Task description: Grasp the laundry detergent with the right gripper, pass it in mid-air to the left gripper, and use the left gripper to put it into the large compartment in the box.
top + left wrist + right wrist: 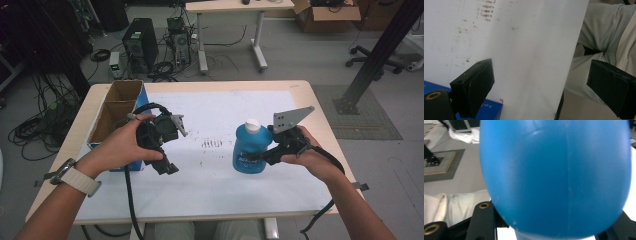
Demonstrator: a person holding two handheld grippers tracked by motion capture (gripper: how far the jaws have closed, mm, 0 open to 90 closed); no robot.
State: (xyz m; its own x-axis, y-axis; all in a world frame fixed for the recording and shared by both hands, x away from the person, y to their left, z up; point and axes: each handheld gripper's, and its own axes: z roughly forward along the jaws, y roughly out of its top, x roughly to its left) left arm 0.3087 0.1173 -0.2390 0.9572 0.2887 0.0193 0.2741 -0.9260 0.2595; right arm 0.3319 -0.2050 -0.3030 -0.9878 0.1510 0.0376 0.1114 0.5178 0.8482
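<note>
A blue bottle (251,150) with a white cap (252,124) stands upright right of the table's middle, on the white paper cover (210,185). My right gripper (253,159) reaches in from the right and is shut on the blue bottle's lower body. In the right gripper view the blue bottle (556,177) sits very close and hides the jaw tips. My left gripper (169,168) is held above the table's left part, pointing back toward the person. Its jaws stand wide apart with nothing between them, and the left gripper (541,87) looks down on bare paper.
An open cardboard box (119,102) with a blue side (492,110) stands at the table's left edge, right beside the left hand. The person's trousers (604,37) lie past the near edge. Beyond the table are a computer tower (140,42), cables, another desk (235,6) and a black post (380,52).
</note>
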